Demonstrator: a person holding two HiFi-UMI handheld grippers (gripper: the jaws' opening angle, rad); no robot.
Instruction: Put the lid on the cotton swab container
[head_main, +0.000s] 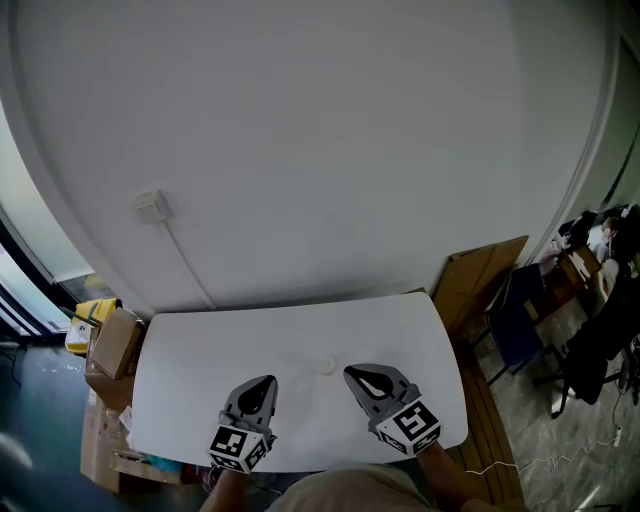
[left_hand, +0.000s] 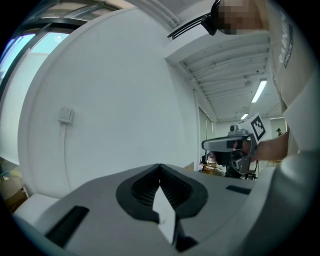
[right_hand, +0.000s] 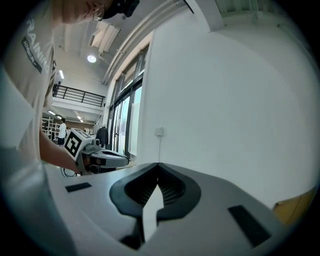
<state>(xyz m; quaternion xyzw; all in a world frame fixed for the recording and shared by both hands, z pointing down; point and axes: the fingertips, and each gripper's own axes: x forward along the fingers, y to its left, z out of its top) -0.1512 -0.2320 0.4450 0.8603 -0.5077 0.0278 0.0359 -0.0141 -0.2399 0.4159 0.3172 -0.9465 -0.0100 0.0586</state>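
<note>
Grey letters on the person's pale shirt (right_hand: 36, 46) read about "RAIN…", the beginning cut off; no other print is legible.

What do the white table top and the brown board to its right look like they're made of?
The table top looks like white laminate or painted board, matt: even colour, no grain, rounded corners. The board looks like wood or plywood: warm brown, flat, straight cut edges; any grain is too small to tell.
</note>
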